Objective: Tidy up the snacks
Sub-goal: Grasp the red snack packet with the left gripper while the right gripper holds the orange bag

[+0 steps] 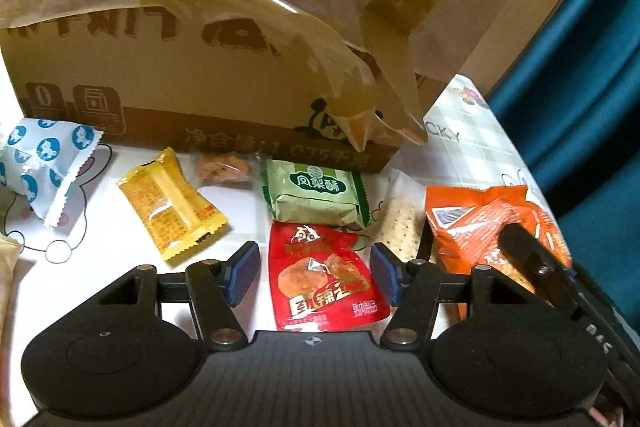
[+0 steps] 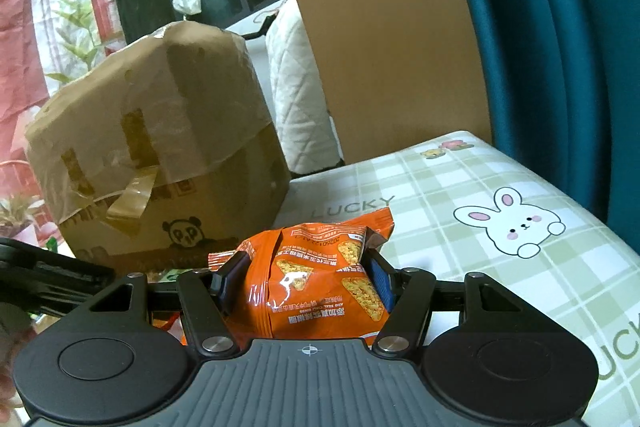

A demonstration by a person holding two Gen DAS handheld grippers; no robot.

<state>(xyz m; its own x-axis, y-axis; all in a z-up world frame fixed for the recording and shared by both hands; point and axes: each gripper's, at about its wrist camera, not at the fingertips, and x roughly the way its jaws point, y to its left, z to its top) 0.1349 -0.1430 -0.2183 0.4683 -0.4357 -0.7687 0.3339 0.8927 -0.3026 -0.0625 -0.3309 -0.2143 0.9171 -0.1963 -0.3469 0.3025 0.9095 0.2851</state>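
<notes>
A red snack packet (image 1: 320, 275) lies flat on the tablecloth. My left gripper (image 1: 316, 267) is open and straddles it from above, blue pads on either side and not pressing. My right gripper (image 2: 306, 267) is shut on an orange chip bag (image 2: 316, 283), which is pinched in at both sides. In the left wrist view that orange bag (image 1: 480, 223) is at the right, with one of the right gripper's fingers (image 1: 532, 267) over it. Whether the bag is off the table I cannot tell.
A taped cardboard box (image 1: 200, 75) (image 2: 160, 147) stands behind the snacks. In front of it lie a blue-and-white packet (image 1: 44, 159), a yellow packet (image 1: 172, 207), a green packet (image 1: 316, 195), a small brown snack (image 1: 222, 169) and a clear cracker pack (image 1: 400, 223). The checked tablecloth (image 2: 460, 187) ends at teal fabric (image 2: 560, 67).
</notes>
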